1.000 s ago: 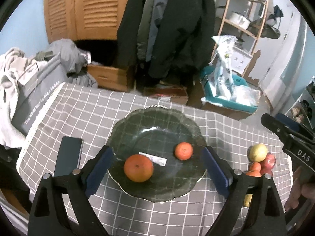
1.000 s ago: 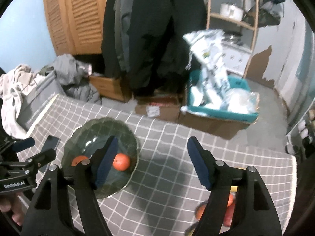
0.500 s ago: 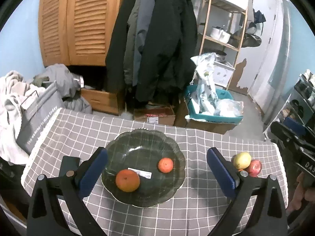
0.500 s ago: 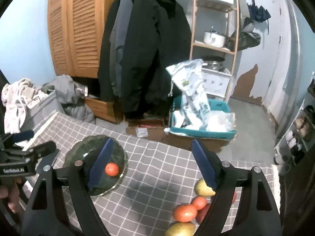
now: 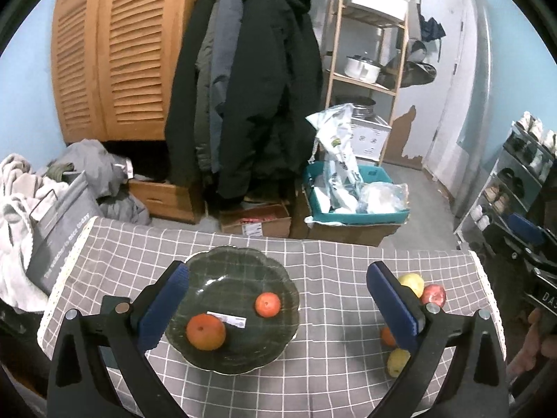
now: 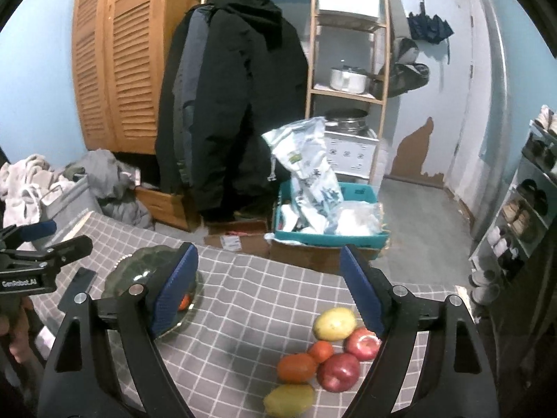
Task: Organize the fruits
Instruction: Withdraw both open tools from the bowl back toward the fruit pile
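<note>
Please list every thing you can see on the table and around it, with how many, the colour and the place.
plate: 1, dark green glass, left part of table
oranges: 2, orange, on the plate
fruit pile: 6 seen, two yellow, two red, two orange, right part of table
tablecloth: 1, grey with white grid, covers table
coats: several, black and grey, hanging behind table
teal crate: 1, on floor, holds bags
left gripper: open, above plate
right gripper: open, above table

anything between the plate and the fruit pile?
Nothing: bare checked cloth between plate and fruit pile, clearest in the right wrist view.
</note>
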Demonstrator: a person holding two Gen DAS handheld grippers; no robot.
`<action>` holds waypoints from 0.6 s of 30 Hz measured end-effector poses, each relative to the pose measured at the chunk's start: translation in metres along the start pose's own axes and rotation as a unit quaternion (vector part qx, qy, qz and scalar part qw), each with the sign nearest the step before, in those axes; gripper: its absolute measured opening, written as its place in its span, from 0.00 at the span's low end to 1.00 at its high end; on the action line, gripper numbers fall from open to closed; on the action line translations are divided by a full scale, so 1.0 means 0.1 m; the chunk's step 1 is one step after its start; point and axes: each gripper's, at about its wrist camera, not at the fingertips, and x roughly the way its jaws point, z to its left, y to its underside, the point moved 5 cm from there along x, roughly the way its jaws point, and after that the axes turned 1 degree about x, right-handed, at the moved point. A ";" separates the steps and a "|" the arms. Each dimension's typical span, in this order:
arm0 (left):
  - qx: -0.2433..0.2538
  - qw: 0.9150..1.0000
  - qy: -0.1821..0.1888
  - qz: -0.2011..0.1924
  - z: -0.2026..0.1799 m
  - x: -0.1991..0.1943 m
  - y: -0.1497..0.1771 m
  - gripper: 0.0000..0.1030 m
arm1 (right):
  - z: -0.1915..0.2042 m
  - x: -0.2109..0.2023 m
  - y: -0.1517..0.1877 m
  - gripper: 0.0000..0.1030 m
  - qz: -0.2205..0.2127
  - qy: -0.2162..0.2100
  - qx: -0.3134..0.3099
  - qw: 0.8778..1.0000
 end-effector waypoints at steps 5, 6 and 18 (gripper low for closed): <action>0.012 1.000 0.009 0.000 -0.17 0.02 -0.03 0.99 | -0.19 -0.08 0.07 0.80 -0.001 0.015 0.008 1.000; 0.015 1.000 0.012 0.002 -0.21 0.04 -0.03 0.99 | -0.24 -0.10 0.08 0.80 -0.002 0.018 0.009 1.000; 0.058 0.997 0.037 0.022 -0.74 0.23 0.00 0.99 | -0.73 -0.17 0.26 0.80 0.012 0.054 0.044 0.997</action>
